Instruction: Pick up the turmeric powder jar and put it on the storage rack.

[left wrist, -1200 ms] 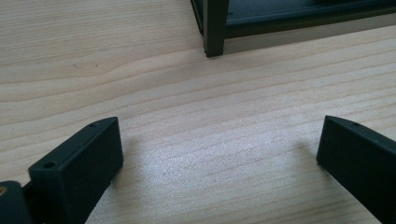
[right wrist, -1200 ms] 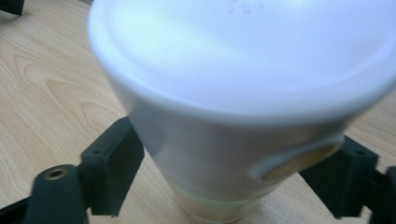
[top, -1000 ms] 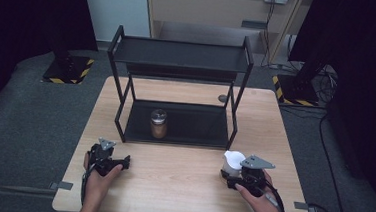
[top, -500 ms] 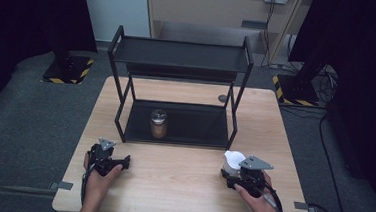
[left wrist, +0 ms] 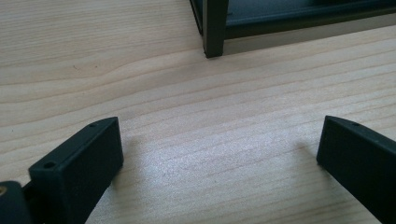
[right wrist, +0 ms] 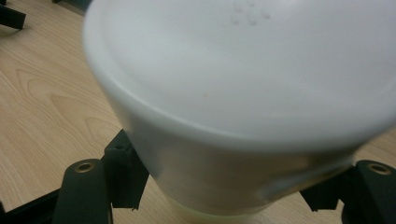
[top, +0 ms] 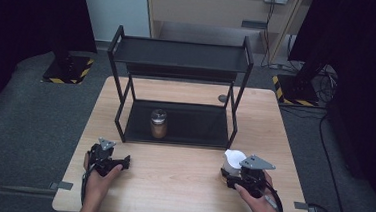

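White jar (top: 233, 159) gripped at the near right of the table (top: 180, 185), not yet on the rack (top: 179, 60).

Wide white lid, paler body below, upright; clamped in the right gripper (top: 241, 176), jaws just closed on both sides. Left gripper (left wrist: 219, 154) spread wide over bare wood. Brown jar (top: 158, 123) already on the lower shelf.

Wooden table (top: 180, 185), black rack (top: 177, 85), white cup (top: 233, 159)
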`<state>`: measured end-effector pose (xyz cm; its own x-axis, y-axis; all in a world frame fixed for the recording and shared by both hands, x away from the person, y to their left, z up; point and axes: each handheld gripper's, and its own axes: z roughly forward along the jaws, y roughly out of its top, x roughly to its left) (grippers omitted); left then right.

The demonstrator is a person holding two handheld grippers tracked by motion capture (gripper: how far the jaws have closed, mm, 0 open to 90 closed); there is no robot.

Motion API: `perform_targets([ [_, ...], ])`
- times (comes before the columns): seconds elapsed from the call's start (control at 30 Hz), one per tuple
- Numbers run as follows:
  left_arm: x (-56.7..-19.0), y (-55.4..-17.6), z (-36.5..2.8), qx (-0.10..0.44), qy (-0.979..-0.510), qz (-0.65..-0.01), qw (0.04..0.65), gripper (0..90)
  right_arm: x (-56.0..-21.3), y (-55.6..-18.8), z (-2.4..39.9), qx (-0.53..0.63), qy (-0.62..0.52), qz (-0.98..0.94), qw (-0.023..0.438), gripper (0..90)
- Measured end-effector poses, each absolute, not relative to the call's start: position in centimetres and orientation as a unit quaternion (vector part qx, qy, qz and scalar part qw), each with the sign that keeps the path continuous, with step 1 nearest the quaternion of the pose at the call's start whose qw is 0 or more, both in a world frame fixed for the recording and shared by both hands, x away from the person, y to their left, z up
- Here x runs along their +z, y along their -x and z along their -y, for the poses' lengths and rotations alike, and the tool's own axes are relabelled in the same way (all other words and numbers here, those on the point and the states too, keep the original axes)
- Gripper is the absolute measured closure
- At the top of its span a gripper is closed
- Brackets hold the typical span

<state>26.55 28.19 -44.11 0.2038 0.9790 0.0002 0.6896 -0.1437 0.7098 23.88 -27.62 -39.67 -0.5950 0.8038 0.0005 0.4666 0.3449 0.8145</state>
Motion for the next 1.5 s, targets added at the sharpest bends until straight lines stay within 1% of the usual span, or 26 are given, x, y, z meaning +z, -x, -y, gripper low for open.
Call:
perform_targets([
  [0.43,-44.1,-26.6,-28.2,0.243,-0.716,-0.582,0.298,0.0,-37.5,-24.5,25.6,0.408,-0.386,-0.802,0.203,31.5],
  [0.9,-44.1,-26.6,-28.2,0.243,-0.716,-0.582,0.298,0.0,-36.3,-26.1,23.4,0.409,-0.396,-0.798,0.196,31.5],
  [1.5,-44.1,-26.6,-28.2,0.243,-0.716,-0.583,0.298,0.0,-36.3,-28.8,19.4,0.403,-0.401,-0.799,0.197,31.5],
])
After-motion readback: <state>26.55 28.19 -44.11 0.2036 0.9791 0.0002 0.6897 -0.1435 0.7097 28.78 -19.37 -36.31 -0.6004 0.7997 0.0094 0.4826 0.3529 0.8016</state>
